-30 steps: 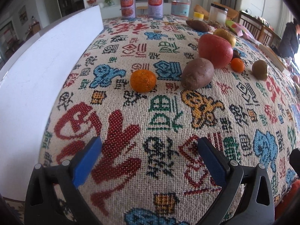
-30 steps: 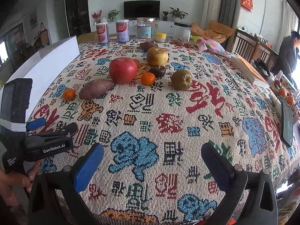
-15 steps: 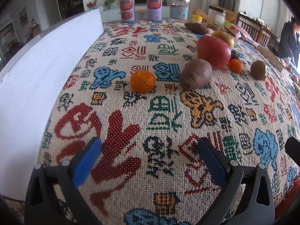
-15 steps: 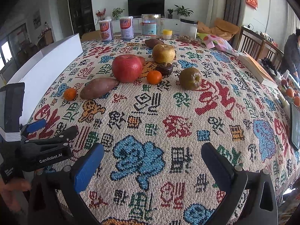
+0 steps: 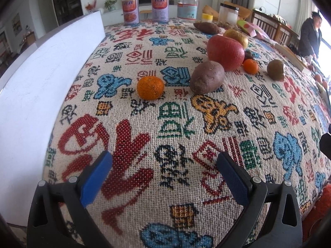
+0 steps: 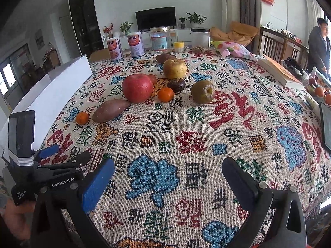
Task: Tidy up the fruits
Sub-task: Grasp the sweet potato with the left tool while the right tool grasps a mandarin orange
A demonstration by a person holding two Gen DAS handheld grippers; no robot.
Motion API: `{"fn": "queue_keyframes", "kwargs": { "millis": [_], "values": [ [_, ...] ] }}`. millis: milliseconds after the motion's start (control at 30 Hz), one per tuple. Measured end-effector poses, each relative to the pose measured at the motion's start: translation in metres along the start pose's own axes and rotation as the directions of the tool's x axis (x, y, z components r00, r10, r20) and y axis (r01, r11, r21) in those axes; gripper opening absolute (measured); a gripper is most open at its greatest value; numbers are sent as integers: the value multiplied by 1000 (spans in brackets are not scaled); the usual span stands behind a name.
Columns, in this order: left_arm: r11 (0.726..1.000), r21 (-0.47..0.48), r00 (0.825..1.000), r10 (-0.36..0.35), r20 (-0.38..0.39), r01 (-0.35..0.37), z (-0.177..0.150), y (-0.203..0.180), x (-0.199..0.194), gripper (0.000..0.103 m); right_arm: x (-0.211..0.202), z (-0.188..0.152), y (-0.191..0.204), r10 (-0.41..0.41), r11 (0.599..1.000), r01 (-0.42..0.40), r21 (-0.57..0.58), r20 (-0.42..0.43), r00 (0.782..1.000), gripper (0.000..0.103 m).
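My right camera alone shows the left hand-held gripper point(image 6: 62, 155) from outside and the book point(image 6: 277, 72). Both it and the right hand-held gripper point(image 6: 167, 175) are released, empty. The mandarin point(image 5: 150, 87) sits beside the sweet potato point(image 5: 206, 77) on the worktop point(image 5: 186, 124), slightly nearer than before.

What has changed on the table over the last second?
Both tongs, left and right, eased slightly forward toward the fruit, open and empty. Nothing was gripped or released. The near mandarin, sweet potato and red apple lie where they were.
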State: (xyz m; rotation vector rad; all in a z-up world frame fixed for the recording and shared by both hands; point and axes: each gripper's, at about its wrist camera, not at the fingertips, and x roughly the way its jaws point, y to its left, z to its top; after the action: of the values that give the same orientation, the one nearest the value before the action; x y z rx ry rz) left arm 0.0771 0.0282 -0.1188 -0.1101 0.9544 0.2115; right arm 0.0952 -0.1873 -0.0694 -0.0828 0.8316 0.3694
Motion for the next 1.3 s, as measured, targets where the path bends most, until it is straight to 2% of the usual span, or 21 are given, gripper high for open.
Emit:
{"fn": "queue_keyframes", "kwargs": {
  "millis": [167, 233, 300, 400, 500, 533, 567, 600, 633, 700, 733, 833, 900, 933, 1000, 1033, 1067, 1100, 1133, 1200, 1300],
  "values": [
    [986, 126, 993, -118, 29, 113, 33, -8, -14, 100, 2, 0, 1, -4, 1000, 4, -1, -6, 1000, 103],
    [971, 149, 981, -191, 18, 186, 58, -11, -18, 100, 2, 0, 0, -3, 1000, 3, 3, -7, 1000, 103],
    [959, 173, 974, -224, -20, 224, 82, -18, -12, 100, 4, -1, -2, 3, 1000, -3, 13, -14, 1000, 103],
    [955, 220, 980, -190, -59, 198, 107, -34, 9, 100, 8, 0, -6, 10, 999, -9, 32, -31, 999, 103],
    [955, 250, 984, -138, -109, 162, 115, -49, 39, 99, 8, 0, -7, 9, 999, -8, 39, -30, 1000, 103],
    [954, 256, 983, -126, -134, 157, 115, -52, 49, 92, 7, 0, -7, 9, 999, -8, 38, -25, 1000, 103],
    [953, 261, 980, -114, -161, 154, 113, -55, 58, 65, 5, 0, -7, 9, 999, -8, 38, -20, 1000, 103],
    [952, 261, 974, -110, -197, 160, 112, -56, 67, 47, 4, 0, -8, 9, 999, -9, 40, -16, 1000, 103],
    [953, 244, 975, -137, -174, 177, 112, -55, 66, 43, 4, 0, -9, 10, 999, -9, 44, -13, 1000, 103],
    [961, 198, 969, -158, -188, 195, 110, -47, 61, 42, 3, 0, -12, 13, 998, -12, 58, -13, 1000, 103],
    [963, 157, 965, -191, -178, 220, 109, -39, 51, 42, 4, 0, -14, 16, 998, -15, 67, -14, 1000, 103],
    [953, 19, 946, -299, -122, 304, 100, 1, 0, 42, 7, 1, -18, 30, 995, -27, 92, -29, 999, 103],
    [943, -47, 941, -332, -69, 329, 87, 32, -42, 42, 16, 5, -13, 68, 994, -61, 88, -77, 995, 103],
    [941, -68, 941, -335, -43, 332, 79, 46, -63, 42, 23, 8, -5, 126, 990, -118, 81, -106, 986, 103],
    [946, -98, 951, -310, -10, 308, 65, 72, -95, 42, 39, 18, 24, 254, 967, -250, 45, -161, 954, 102],
    [948, -116, 955, -298, 4, 296, 58, 85, -107, 42, 48, 26, 43, 298, 954, -300, 17, -187, 936, 99],
    [948, -136, 958, -287, 13, 286, 52, 98, -116, 42, 56, 35, 63, 332, 940, -340, -9, -199, 922, 87],
    [948, -161, 962, -274, 19, 273, 48, 111, -123, 42, 65, 45, 83, 362, 926, -376, -34, -203, 910, 81],
    [948, -186, 966, -259, 25, 259, 44, 122, -128, 42, 74, 55, 102, 378, 916, -397, -59, -207, 902, 75],
    [945, -230, 972, -231, 33, 232, 38, 143, -137, 42, 94, 71, 138, 382, 904, -413, -112, -220, 898, 75],
    [939, -290, 982, -180, 49, 186, 33, 174, -143, 42, 128, 81, 176, 335, 904, -389, -176, -272, 902, 74]
  ]
}}
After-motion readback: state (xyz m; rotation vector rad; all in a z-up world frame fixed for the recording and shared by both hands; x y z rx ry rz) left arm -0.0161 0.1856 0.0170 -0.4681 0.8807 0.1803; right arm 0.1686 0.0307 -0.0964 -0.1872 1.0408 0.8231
